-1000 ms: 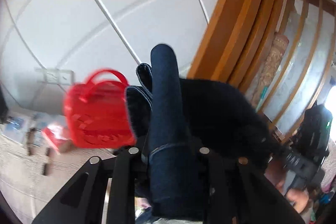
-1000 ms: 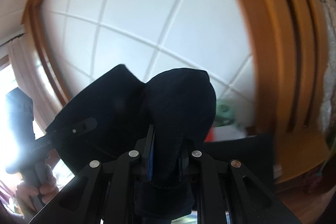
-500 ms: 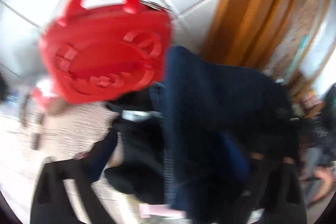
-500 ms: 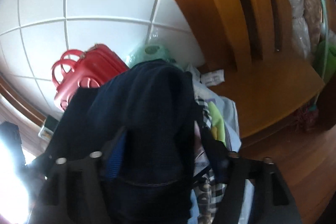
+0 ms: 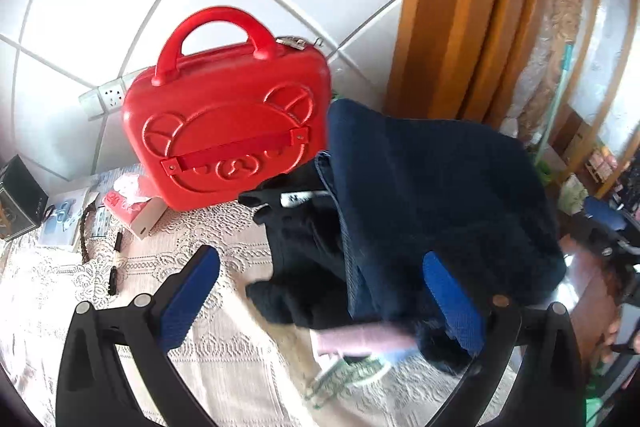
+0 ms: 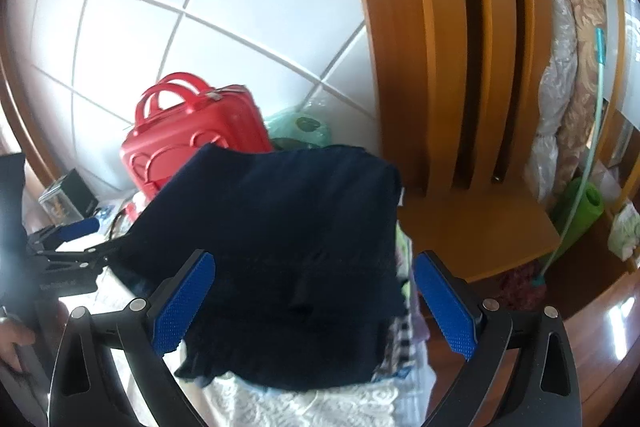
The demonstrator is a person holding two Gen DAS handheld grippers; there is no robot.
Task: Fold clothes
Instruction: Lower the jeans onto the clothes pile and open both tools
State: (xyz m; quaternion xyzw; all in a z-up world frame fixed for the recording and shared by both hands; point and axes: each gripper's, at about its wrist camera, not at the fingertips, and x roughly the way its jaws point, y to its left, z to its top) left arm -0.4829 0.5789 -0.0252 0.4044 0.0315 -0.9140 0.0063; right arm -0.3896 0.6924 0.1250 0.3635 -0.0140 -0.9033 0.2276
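A folded dark blue denim garment lies on top of a pile of clothes on the lace-covered table. Under it are a black garment and a pink one. My left gripper stands open at the pile's near edge, its blue pads clear of the cloth. In the right wrist view the same denim garment lies between the pads of my right gripper. That gripper's jaws are opening and do not press on the garment. The left gripper shows at the left of that view.
A red hard case stands against the tiled wall behind the pile. A tissue box, a black box and small items lie to the left. A wooden frame rises on the right. A checked cloth sticks out under the pile.
Both grippers held the dark garment up while shut on it. They came down to the table and opened, and the garment now rests on the pile.
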